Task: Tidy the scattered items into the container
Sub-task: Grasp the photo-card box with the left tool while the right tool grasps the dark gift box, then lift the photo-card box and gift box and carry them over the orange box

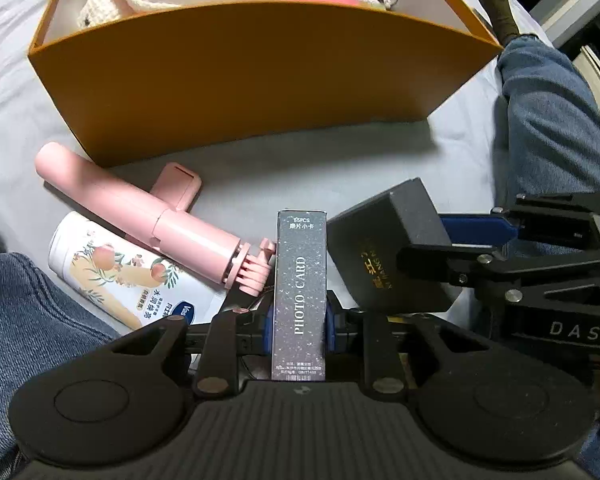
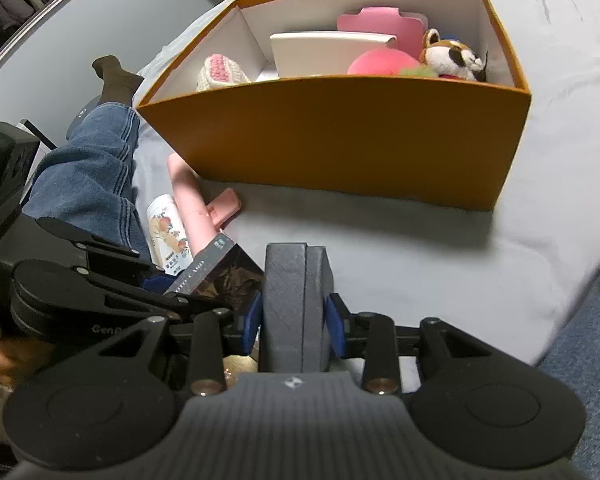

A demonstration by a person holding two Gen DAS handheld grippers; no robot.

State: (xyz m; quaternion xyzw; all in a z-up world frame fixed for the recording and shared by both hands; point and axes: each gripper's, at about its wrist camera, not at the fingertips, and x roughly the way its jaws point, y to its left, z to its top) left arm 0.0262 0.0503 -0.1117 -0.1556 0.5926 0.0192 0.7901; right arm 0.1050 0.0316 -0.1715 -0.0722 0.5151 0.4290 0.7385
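My left gripper (image 1: 300, 328) is shut on a grey speckled photo card box (image 1: 300, 280), which stands upright between the blue pads (image 1: 269, 330). To its right, the right gripper (image 1: 424, 240) holds a black box (image 1: 380, 252) with gold lettering, tilted. In the right wrist view that dark box (image 2: 296, 300) sits clamped between my right gripper's (image 2: 295, 320) pads. The orange container (image 2: 340, 140) stands behind on the grey sheet, and in the left wrist view its front wall (image 1: 240, 76) fills the top. A pink handheld device (image 1: 140, 208) and a white peach-print tube (image 1: 112, 272) lie left of the card box.
Inside the container are a plush animal (image 2: 448, 56), a pink ball (image 2: 380, 62), a white box (image 2: 324, 52), a pink card (image 2: 380, 24) and a crocheted piece (image 2: 220, 70). A person's jeans-clad leg (image 2: 88, 176) lies left of the container. Bare sheet (image 2: 420, 272) spreads right.
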